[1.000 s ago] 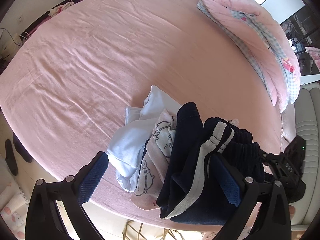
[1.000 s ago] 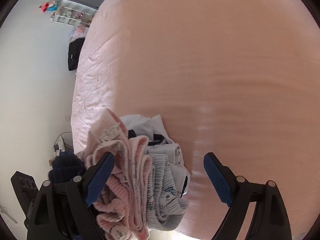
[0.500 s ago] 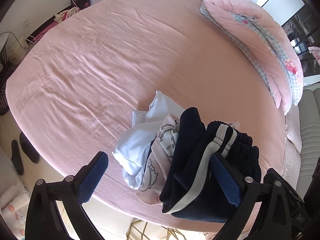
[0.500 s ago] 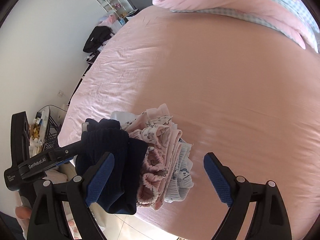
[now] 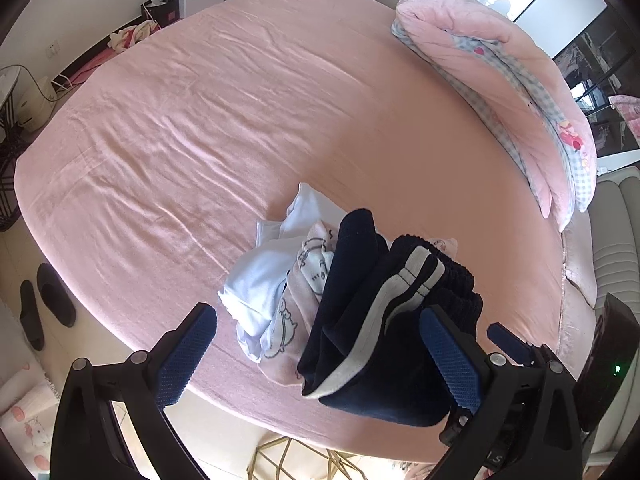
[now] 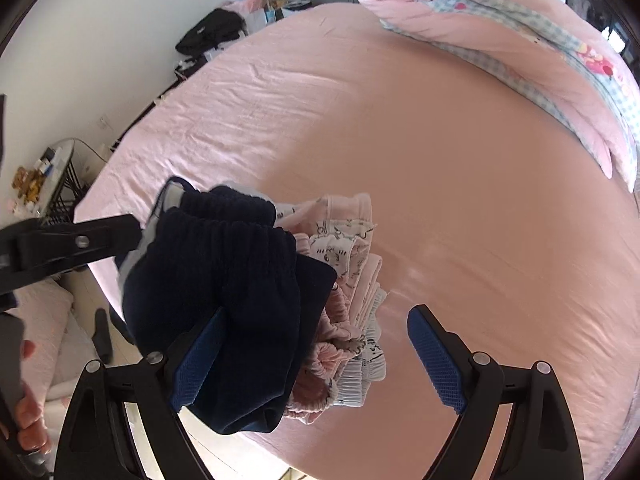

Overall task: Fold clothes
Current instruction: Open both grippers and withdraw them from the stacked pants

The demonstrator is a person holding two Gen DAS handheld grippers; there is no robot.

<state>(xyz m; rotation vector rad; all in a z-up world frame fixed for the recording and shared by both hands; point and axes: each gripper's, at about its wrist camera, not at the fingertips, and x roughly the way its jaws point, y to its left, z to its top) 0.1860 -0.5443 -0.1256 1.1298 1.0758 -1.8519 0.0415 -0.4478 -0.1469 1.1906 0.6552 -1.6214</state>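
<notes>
Left tongs [image 5: 316,354]: yours, spread, empty.
Right tongs [image 6: 320,354]: spread, empty.
Navy pants [image 5: 384,320]: atop pile [image 5: 276,300].
Bed [image 5: 200,120]: underneath.

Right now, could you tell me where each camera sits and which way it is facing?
Left wrist: on the left gripper, looking down across the pink bed at the clothes pile; its two open fingers show.
Right wrist: on the right gripper, facing the pile from the other side; its open fingers, the left gripper and a hand show.
Both see the pile, bed and folded quilt.
</notes>
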